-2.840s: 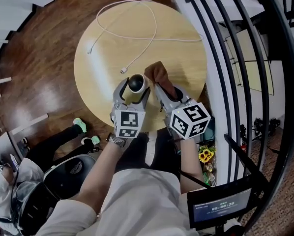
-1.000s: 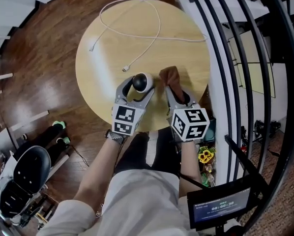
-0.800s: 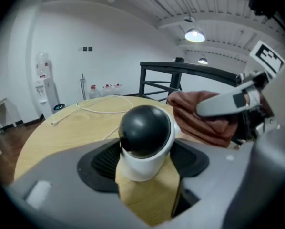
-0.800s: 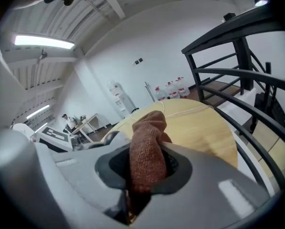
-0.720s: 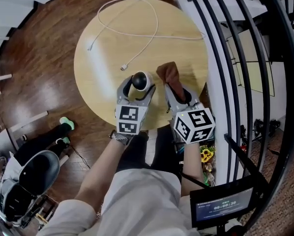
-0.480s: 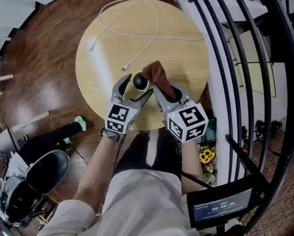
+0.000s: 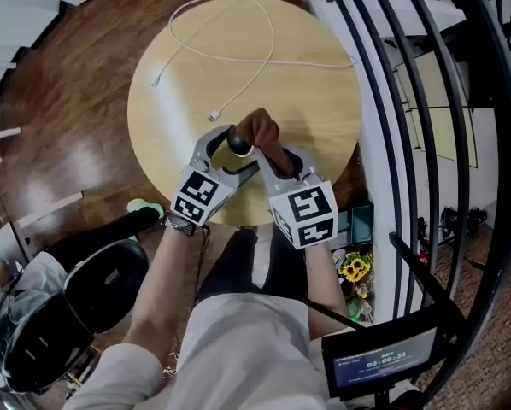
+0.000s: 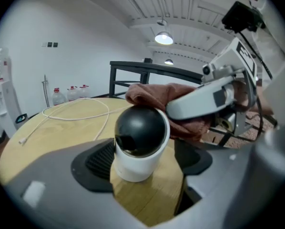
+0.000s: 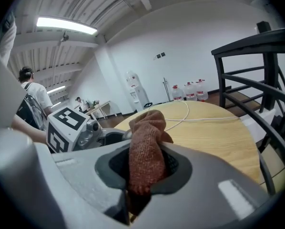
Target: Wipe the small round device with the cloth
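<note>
Rust-brown cloth [image 9: 145, 142], clenched in right gripper [image 9: 145, 171], sits against small round device [image 8: 140, 142] top. Left gripper [image 8: 143, 161] jaws have just been opening and straddle it unclamped. Re-grip before rubbing hard.

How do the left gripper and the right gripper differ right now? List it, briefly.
The left gripper has its jaws apart; they have just been opening, and they stand around the small round device without clamping it. The right gripper is shut on the brown cloth. The device stands on the table, while the cloth is held up by its dark top. Both carry a marker cube.
</note>
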Motion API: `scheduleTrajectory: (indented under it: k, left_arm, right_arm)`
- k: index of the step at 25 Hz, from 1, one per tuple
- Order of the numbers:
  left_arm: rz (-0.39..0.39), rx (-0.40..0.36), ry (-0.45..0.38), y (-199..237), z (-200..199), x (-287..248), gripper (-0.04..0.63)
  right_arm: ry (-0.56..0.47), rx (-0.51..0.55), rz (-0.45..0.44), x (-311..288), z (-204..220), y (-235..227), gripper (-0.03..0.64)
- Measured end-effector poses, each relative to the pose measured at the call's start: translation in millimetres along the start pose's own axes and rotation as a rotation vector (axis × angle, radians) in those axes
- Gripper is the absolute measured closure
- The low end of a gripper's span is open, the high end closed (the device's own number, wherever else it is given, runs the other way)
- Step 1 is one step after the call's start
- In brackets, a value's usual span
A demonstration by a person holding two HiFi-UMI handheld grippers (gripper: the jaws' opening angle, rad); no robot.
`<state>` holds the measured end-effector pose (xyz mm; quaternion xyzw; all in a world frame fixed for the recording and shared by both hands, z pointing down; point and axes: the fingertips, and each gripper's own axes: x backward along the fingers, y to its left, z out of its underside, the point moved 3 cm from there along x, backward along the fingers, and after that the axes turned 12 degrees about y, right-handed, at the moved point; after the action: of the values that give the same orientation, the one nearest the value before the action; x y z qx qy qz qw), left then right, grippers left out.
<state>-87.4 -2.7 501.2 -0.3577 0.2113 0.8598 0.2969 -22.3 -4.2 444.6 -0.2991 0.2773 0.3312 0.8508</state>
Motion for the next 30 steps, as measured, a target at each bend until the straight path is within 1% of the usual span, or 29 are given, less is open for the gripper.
scheduleTrajectory:
  k: [3,8,10,13,17,20,23,27,28,30]
  left_arm:
    - [0.005,0.007,-0.015,-0.1,1.1,0.3,0.183]
    - [0.000,-0.031,0.008,-3.5,0.9,1.7,0.193]
    - [0.003,-0.040,0.018,-5.9,1.2,1.7,0.195]
    - [0.007,-0.028,0.010,-5.4,1.1,1.1,0.195]
    - [0.015,-0.042,0.025,-8.1,0.5,0.6,0.195]
    - [0.010,-0.078,0.044,-9.5,0.3,-3.0,0.193]
    - [0.015,-0.119,0.067,-8.3,0.8,-5.7,0.195]
    - [-0.033,-0.265,0.191,-1.9,20.7,-8.8,0.193]
    - [-0.043,-0.290,0.206,1.4,23.1,-10.3,0.193]
    - [-0.036,-0.302,0.199,7.4,21.6,-12.5,0.193]
  right_arm:
    - [0.051,-0.008,0.029,-8.5,13.4,-9.8,0.548]
    - [0.123,0.010,0.030,-25.7,30.6,-17.7,0.548]
    - [0.161,0.052,0.049,-29.0,32.2,-18.6,0.548]
    - [0.234,0.176,0.120,-32.9,32.5,-21.4,0.548]
    - [0.281,0.233,0.150,-41.4,37.5,-25.2,0.548]
    - [0.315,0.259,0.177,-49.5,45.2,-30.6,0.548]
    - [0.328,0.260,0.177,-54.4,47.9,-34.5,0.548]
    - [0.340,0.253,0.157,-57.2,45.8,-33.9,0.548]
    - [0.335,0.240,0.157,-56.9,45.1,-34.8,0.548]
    - [0.295,0.167,0.147,-52.5,44.3,-36.8,0.548]
